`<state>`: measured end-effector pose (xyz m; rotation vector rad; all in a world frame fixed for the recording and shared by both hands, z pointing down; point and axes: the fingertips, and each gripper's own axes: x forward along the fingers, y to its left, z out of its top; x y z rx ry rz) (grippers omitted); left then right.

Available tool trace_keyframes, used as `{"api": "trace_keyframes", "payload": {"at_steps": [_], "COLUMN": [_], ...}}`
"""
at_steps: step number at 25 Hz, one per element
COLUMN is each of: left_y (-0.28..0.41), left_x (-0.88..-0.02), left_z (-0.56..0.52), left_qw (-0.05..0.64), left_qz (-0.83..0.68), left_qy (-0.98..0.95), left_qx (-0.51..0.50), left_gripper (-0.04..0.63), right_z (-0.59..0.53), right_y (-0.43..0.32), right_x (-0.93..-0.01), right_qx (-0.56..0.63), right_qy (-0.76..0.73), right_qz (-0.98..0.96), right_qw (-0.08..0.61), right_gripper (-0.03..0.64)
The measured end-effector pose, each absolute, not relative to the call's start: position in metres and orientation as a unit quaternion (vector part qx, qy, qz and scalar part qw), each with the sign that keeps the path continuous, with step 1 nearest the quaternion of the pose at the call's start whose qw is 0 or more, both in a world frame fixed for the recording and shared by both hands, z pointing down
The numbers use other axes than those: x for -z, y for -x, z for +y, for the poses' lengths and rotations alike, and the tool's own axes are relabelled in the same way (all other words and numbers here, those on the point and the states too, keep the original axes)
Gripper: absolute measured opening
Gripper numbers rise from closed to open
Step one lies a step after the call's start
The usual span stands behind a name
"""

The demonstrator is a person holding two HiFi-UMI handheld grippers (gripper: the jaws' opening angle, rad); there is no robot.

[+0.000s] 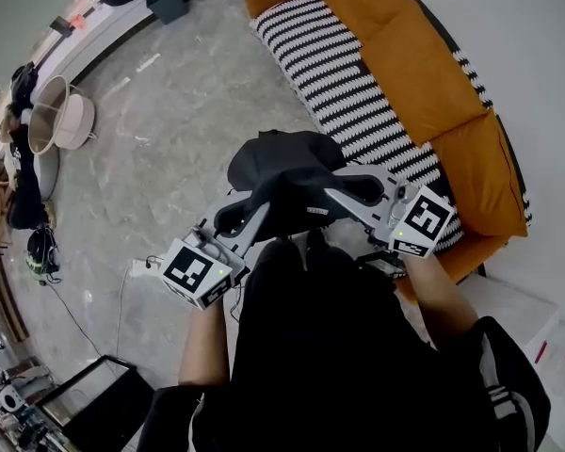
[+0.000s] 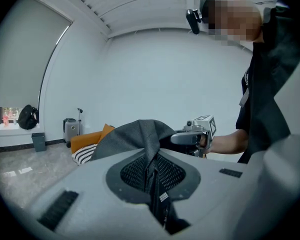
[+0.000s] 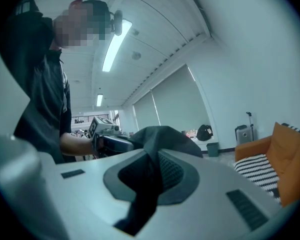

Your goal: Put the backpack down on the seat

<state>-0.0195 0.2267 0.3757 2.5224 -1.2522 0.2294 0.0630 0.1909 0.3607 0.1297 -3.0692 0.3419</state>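
Observation:
The black backpack (image 1: 281, 169) hangs bunched between both grippers, in front of the person's body and above the grey floor. My left gripper (image 1: 249, 220) is shut on a fold of its dark fabric (image 2: 151, 149). My right gripper (image 1: 354, 192) is shut on another fold (image 3: 155, 149) from the opposite side. Each gripper view shows the other gripper across the bag: the right gripper (image 2: 196, 135) and the left gripper (image 3: 108, 140). The sofa's seat, under a black-and-white striped cover (image 1: 344, 73), lies just beyond and to the right of the bag, with orange cushions (image 1: 424, 64) behind it.
Round white tubs (image 1: 61, 116) stand on the floor at far left, and a cable (image 1: 94, 332) trails near a dark box (image 1: 108, 414). By the far wall are a suitcase (image 2: 70, 129), a small bin (image 2: 38, 141) and a black bag (image 2: 27, 117) on the window ledge.

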Motion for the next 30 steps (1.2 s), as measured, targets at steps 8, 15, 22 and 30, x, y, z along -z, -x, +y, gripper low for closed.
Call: {"api": "trace_keyframes", "payload": {"at_steps": [8, 15, 22, 30], "left_y": [0.057, 0.105, 0.163, 0.202], "left_x": [-0.389, -0.397, -0.375, -0.361], "left_z": [0.167, 0.104, 0.060, 0.004], "left_qw": [0.157, 0.167, 0.141, 0.118], "left_qz": [-0.423, -0.412, -0.404, -0.390], "left_qy": [-0.890, -0.894, -0.903, -0.912], "left_qx": [-0.069, -0.056, -0.047, -0.050], "left_gripper": [0.040, 0.040, 0.040, 0.040], "right_z": [0.134, 0.073, 0.027, -0.017], "right_y": [-0.022, 0.027, 0.086, 0.120], "right_x": [-0.378, -0.383, -0.362, -0.353], "right_qx": [-0.115, -0.114, -0.101, -0.105], "right_qy": [-0.059, -0.055, -0.061, -0.077], "right_qz": [-0.990, -0.989, -0.990, -0.989], "right_qw": [0.049, 0.080, 0.072, 0.064], "right_gripper": [0.043, 0.043, 0.043, 0.043]}}
